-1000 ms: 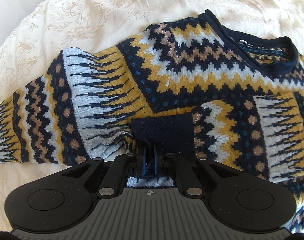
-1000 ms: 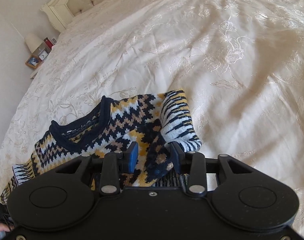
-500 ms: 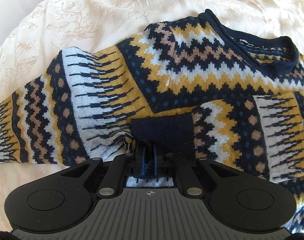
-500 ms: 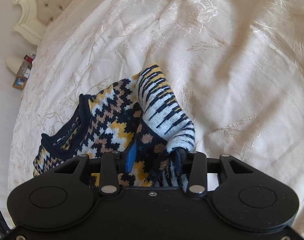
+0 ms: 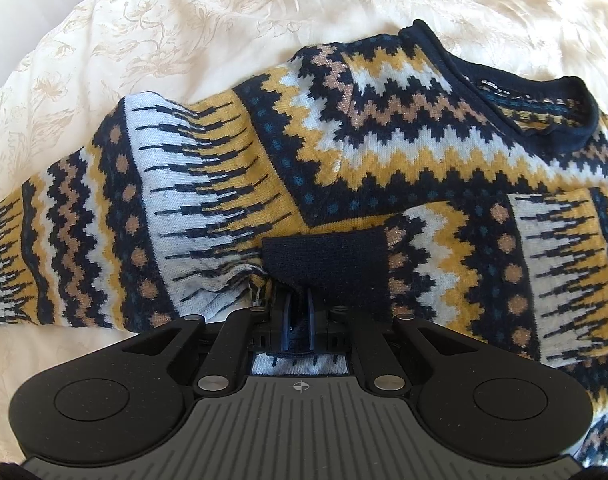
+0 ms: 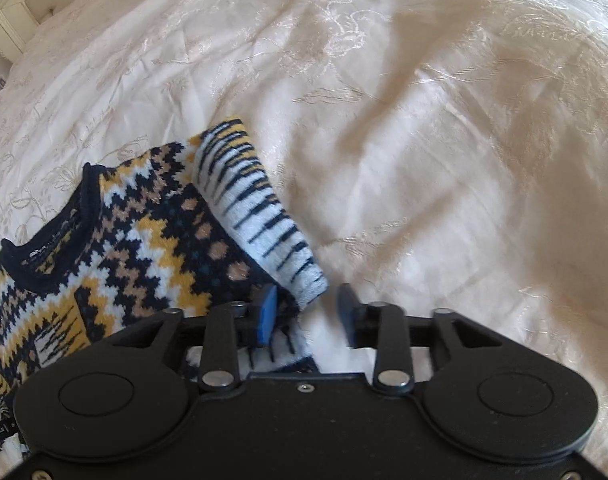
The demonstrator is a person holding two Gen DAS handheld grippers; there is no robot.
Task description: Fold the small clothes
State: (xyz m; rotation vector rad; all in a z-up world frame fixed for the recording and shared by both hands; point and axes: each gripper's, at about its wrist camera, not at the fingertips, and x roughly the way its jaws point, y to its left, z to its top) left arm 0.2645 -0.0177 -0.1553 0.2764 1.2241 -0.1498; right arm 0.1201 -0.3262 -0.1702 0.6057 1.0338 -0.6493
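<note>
A patterned knit sweater [image 5: 376, 168] in navy, mustard, white and tan lies on a bed under a cream bedspread [image 5: 192, 28] with a flower pattern. In the left wrist view it fills the middle of the frame, its navy collar [image 5: 544, 92] at the upper right and one sleeve [image 5: 84, 240] running out to the left edge. A second sleeve is folded across the body, and its navy cuff [image 5: 324, 268] sits at lower centre. The left tongs [image 5: 298, 320] are closed tight, their blue pads pinching the edge of that cuff.

In the right wrist view the sweater lies in the lower left of the frame, with a folded white-and-navy striped part [image 6: 260, 216] reaching toward the centre. The right tongs [image 6: 304, 308] stand wide apart and grip nothing; the left pad [image 6: 266, 312] touches the knit, while the right pad [image 6: 346, 304] is over bare bedspread. A tufted headboard [image 6: 12, 4] shows at the upper left corner.
</note>
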